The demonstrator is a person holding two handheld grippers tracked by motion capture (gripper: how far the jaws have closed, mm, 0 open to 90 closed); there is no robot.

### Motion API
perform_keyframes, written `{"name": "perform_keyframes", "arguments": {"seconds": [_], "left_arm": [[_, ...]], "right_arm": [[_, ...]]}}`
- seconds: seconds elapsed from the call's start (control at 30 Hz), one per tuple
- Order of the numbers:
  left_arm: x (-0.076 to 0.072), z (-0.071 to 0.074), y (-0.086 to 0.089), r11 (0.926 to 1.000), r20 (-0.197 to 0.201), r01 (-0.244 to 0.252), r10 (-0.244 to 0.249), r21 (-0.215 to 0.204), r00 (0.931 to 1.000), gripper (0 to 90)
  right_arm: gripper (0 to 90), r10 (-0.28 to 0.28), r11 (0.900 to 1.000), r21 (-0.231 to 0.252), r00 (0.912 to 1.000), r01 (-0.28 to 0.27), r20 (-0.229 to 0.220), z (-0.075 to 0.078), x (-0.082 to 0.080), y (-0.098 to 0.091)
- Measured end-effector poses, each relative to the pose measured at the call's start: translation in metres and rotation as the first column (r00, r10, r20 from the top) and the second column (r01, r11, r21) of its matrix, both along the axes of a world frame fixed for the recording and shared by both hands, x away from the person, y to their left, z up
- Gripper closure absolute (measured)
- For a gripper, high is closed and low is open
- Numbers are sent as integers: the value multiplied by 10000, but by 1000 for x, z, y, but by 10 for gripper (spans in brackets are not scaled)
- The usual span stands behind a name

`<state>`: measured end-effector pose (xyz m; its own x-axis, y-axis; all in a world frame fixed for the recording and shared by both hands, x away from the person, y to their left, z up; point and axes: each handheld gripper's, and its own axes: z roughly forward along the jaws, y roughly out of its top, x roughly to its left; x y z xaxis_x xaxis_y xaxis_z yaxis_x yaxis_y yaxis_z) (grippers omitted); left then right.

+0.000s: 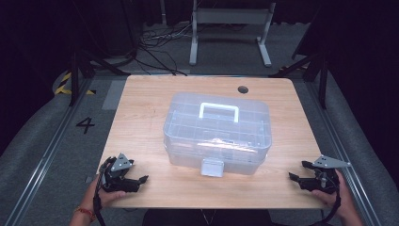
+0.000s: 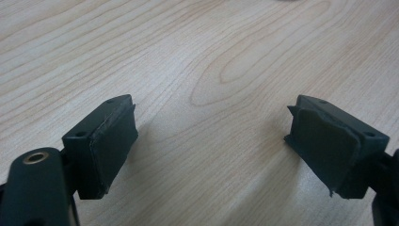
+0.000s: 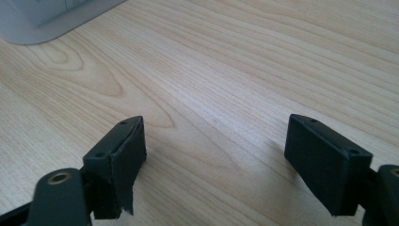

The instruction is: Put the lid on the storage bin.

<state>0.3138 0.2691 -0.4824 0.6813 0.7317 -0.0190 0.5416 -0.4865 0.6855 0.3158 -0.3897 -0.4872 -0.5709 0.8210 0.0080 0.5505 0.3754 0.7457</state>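
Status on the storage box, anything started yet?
Done: nothing visible; the clear storage box sits closed, front latch down. In hand: nothing; left gripper and right gripper rest open at the table's near corners. Left: approaching and handling the box.

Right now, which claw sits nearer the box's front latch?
Hard to call, but seemingly the left claw: the latch on the clear box looks slightly closer to it.
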Motion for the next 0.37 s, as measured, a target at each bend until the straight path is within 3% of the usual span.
{"name": "perform_keyframes", "arguments": {"seconds": [0.37], "left_arm": [[0, 0, 0, 10000, 5, -9, 9, 4, 10000, 156]], "right_arm": [[216, -36, 10000, -12, 10000, 36, 13, 0, 0, 0]]}}
